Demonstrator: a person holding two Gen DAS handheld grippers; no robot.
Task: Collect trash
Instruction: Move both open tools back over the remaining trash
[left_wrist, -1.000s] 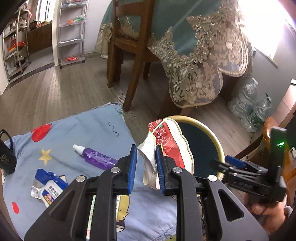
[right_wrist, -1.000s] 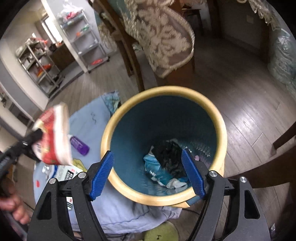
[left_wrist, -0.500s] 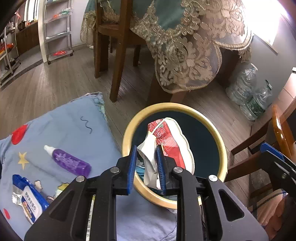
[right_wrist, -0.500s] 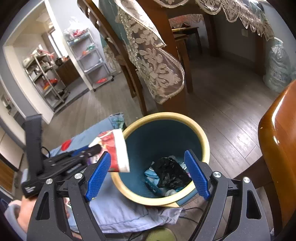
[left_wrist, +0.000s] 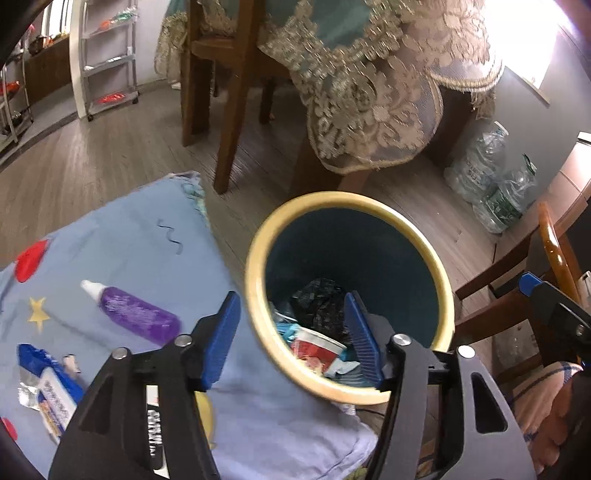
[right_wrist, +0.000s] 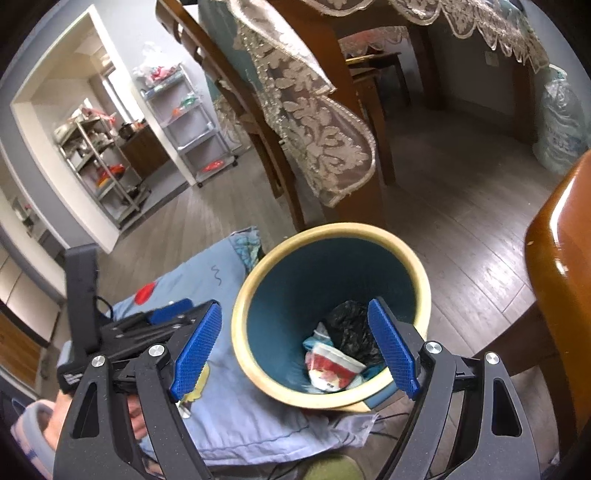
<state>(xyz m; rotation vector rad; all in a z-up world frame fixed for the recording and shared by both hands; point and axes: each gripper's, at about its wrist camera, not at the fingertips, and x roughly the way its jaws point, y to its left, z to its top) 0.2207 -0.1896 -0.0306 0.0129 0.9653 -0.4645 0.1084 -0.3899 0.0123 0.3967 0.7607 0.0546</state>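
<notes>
The yellow-rimmed teal bin (left_wrist: 255, 280) (right_wrist: 240, 317) stands on the floor beside a blue cloth (left_wrist: 129, 240). A red-and-white wrapper (left_wrist: 314, 343) (right_wrist: 332, 369) lies loose inside it on black and blue trash. My left gripper (left_wrist: 291, 297) hangs over the bin's near rim; its jaws are opening and nothing is between them. My right gripper (right_wrist: 295, 306) stands open above the bin, also with nothing in it. On the cloth lie a purple bottle (left_wrist: 136, 314) and a blue wipes packet (left_wrist: 48, 384).
A wooden chair (left_wrist: 229, 122) and a table with a lace cloth (left_wrist: 369, 110) stand behind the bin. Clear water bottles (left_wrist: 491, 184) sit at the right wall. A glossy wooden chair (right_wrist: 554, 277) is close on the right. A shelf rack (left_wrist: 107, 62) stands far left.
The left gripper carried the red-and-white wrapper over the bin, then its jaws parted and the wrapper dropped inside. The right gripper drew back and rose a little, staying open.
</notes>
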